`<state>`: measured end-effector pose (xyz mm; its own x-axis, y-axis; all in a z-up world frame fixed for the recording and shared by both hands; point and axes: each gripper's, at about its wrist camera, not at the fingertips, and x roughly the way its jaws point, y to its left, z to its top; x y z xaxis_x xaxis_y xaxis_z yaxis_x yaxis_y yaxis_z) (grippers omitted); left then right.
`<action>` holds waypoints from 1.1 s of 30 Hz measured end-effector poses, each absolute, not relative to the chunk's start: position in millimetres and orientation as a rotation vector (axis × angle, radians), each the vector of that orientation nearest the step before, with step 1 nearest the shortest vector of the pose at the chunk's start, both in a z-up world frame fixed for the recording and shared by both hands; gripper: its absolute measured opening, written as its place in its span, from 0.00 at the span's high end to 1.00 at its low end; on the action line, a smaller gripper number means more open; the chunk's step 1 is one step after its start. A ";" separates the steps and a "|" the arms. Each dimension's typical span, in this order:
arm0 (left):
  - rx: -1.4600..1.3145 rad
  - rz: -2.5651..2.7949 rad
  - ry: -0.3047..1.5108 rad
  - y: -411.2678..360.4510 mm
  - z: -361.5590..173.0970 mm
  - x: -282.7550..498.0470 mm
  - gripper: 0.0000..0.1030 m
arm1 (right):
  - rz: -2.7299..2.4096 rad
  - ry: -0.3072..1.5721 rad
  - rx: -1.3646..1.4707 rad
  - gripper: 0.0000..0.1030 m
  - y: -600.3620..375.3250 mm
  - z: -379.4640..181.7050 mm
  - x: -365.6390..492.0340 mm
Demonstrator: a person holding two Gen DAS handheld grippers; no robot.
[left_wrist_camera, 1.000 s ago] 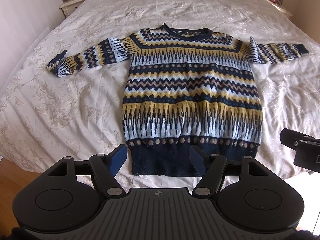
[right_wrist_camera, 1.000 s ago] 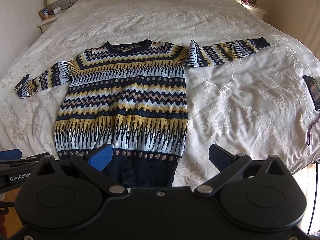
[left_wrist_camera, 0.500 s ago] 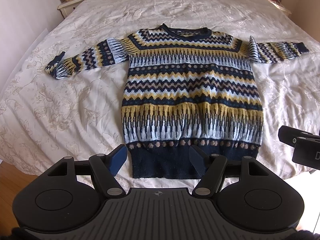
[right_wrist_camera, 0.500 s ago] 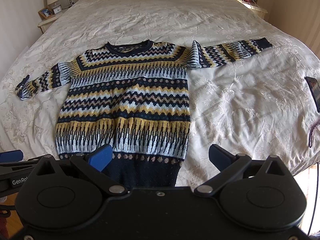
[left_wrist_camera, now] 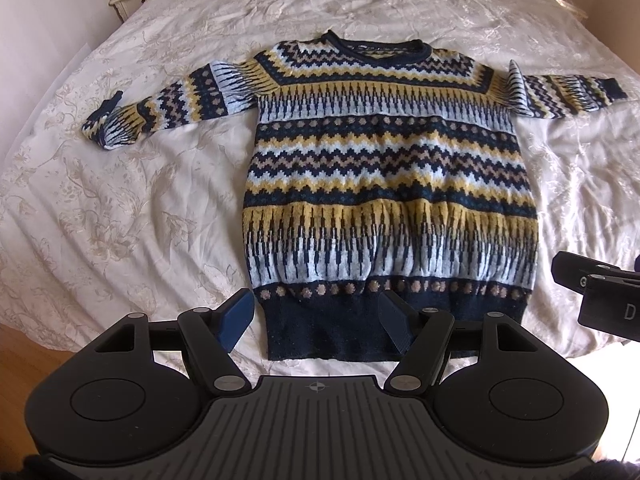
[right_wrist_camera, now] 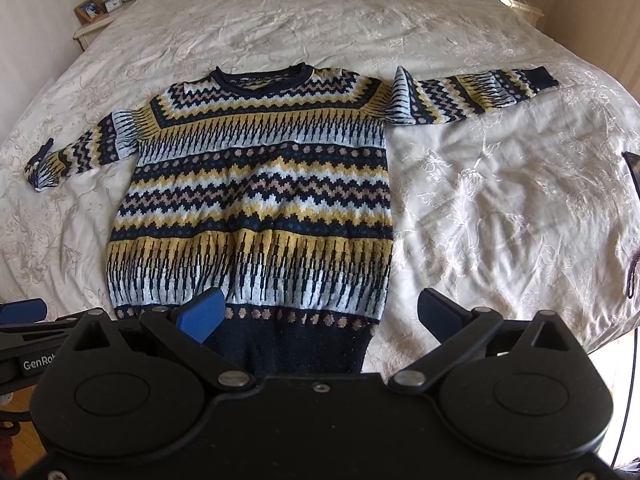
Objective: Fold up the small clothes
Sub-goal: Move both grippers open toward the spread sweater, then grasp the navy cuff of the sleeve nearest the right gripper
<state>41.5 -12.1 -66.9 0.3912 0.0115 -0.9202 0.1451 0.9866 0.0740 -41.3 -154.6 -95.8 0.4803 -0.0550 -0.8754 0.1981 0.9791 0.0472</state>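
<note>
A navy, yellow and pale-blue patterned sweater [left_wrist_camera: 392, 184] lies flat, face up, on the bed with both sleeves spread; it also shows in the right wrist view [right_wrist_camera: 256, 200]. Its navy hem [left_wrist_camera: 360, 332] is nearest me. My left gripper [left_wrist_camera: 318, 322] is open and empty, hovering over the hem's left part. My right gripper [right_wrist_camera: 320, 316] is open and empty over the hem's right part [right_wrist_camera: 296, 344]. The left sleeve cuff [left_wrist_camera: 106, 120] is folded over; the right sleeve [right_wrist_camera: 472, 92] lies stretched out.
The bed has a cream floral cover [left_wrist_camera: 120, 208]. A nightstand with a photo frame [right_wrist_camera: 90, 10] stands at the back left. A dark phone-like object [right_wrist_camera: 634, 168] lies at the bed's right edge. Wooden floor [left_wrist_camera: 24, 360] shows at the near left.
Both grippers have edged slightly forward toward the sweater, so it sits a little lower and larger in view. Both stay open.
</note>
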 end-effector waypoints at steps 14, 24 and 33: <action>0.148 -0.091 1.263 -10.2 -91.5 87.8 0.36 | -0.165 1.156 0.172 0.01 -156.1 -122.7 2.5; 0.202 -0.148 1.180 -15.1 -83.2 166.6 0.42 | -0.301 1.041 0.283 0.02 -195.9 -103.1 62.0; 0.243 -0.199 1.133 -28.1 -80.3 228.3 0.48 | -0.396 0.941 0.309 0.09 -236.6 -88.8 101.7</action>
<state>228.3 -28.1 -80.3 0.4113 -0.0339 -0.9108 0.2792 0.9559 0.0906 101.7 -236.6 -88.8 0.5266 -0.1934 -0.8278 0.4573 0.8854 0.0840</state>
